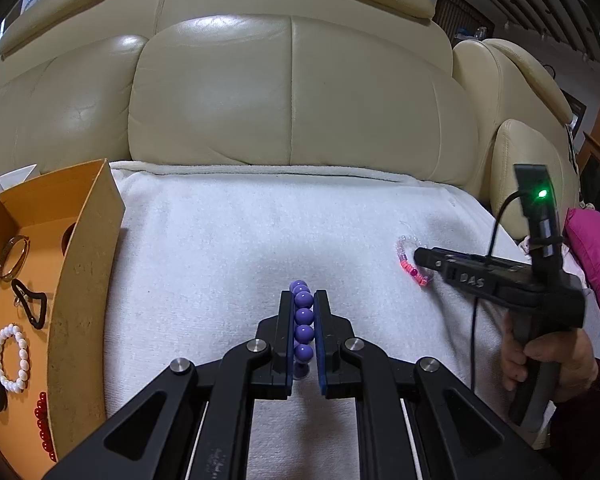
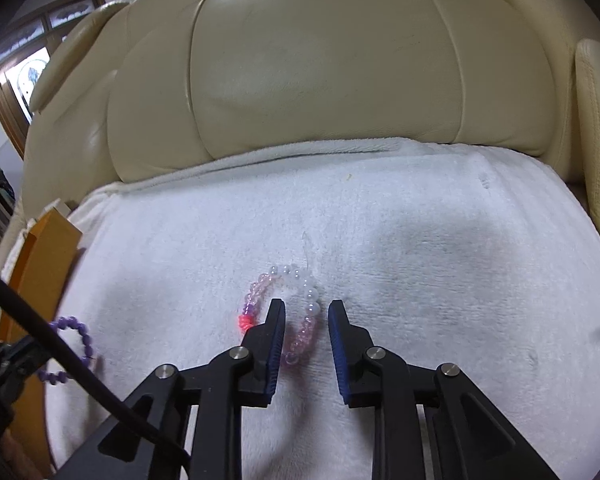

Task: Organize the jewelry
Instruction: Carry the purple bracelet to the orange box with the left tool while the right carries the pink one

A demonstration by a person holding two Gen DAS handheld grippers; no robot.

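My left gripper (image 1: 304,300) is shut on a purple bead bracelet (image 1: 303,322), held over the white towel (image 1: 240,240); the bracelet also shows in the right wrist view (image 2: 76,350). My right gripper (image 2: 306,310) is open, its fingers straddling the right side of a pink, clear and white bead bracelet (image 2: 296,304) lying on the towel. In the left wrist view that bracelet (image 1: 410,258) sits at the right gripper's tip (image 1: 418,258). An orange box (image 1: 80,280) at the left holds a pearl bracelet (image 1: 12,358), a bangle (image 1: 13,257), a black piece (image 1: 30,304) and red beads (image 1: 44,426).
The towel covers the seat of a cream leather sofa (image 1: 292,92), with the backrest close behind. A magenta cushion (image 1: 596,264) lies at the right. The orange box's wall (image 2: 40,264) stands at the towel's left edge.
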